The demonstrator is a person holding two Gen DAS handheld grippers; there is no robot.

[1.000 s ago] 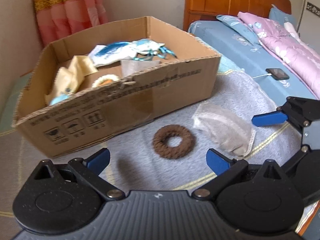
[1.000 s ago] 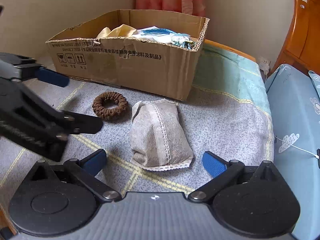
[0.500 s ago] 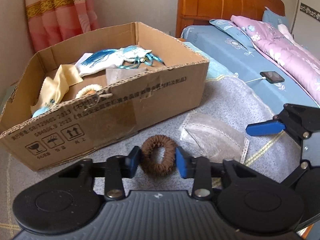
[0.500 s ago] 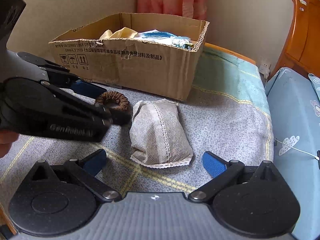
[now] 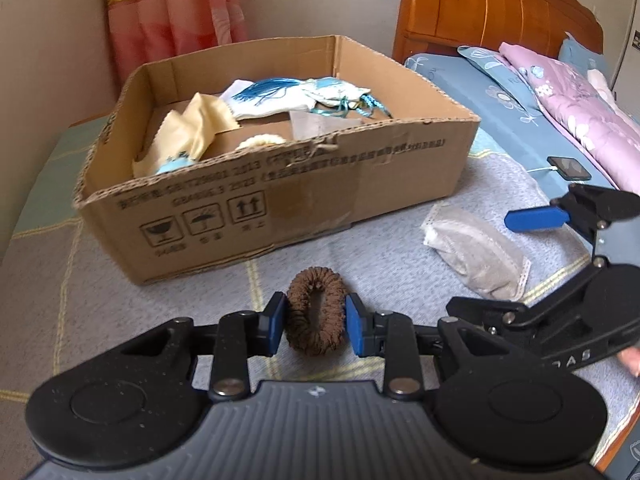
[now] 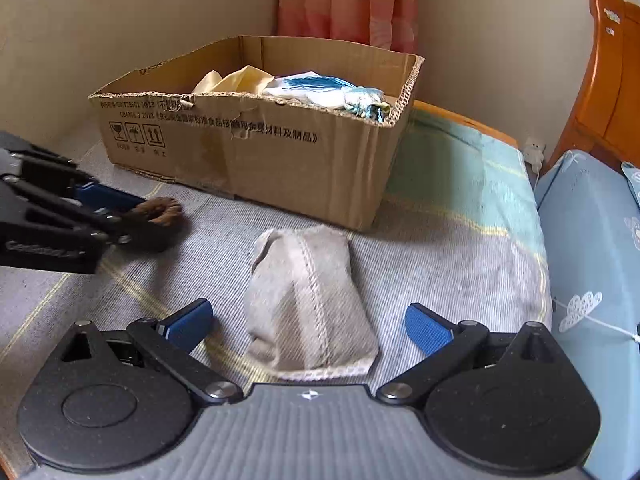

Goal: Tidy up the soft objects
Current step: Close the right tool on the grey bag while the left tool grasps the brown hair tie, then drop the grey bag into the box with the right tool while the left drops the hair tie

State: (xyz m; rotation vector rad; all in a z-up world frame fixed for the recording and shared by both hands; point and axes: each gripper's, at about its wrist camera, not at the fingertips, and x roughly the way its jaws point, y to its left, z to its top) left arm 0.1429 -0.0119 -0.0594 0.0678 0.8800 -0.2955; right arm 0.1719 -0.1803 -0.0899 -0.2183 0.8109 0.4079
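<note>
A brown fuzzy scrunchie [image 5: 316, 312] is squeezed into an oval between the blue pads of my left gripper [image 5: 316, 322], which is shut on it just above the grey blanket. From the right wrist view the same scrunchie [image 6: 160, 210] sticks out of the left gripper [image 6: 120, 216] at the left edge. A grey fabric pouch [image 6: 308, 300] lies on the blanket between the spread fingers of my right gripper [image 6: 310, 322], which is open and not touching it. The pouch [image 5: 476, 256] also shows right of the scrunchie. Behind stands an open cardboard box [image 5: 280, 200] holding cloths and a blue tassel.
The box [image 6: 260, 152] fills the back of the blanket. A bed with blue sheet and pink quilt [image 5: 568, 92] runs along the right, with a phone on a cable [image 5: 568, 168] near its edge. A wooden headboard [image 5: 480, 8] and a curtain [image 5: 172, 8] stand behind.
My left gripper went from wide open behind the flat scrunchie to shut on it, squeezing it narrow, and then drew back from the box. The right gripper stayed open over the pouch.
</note>
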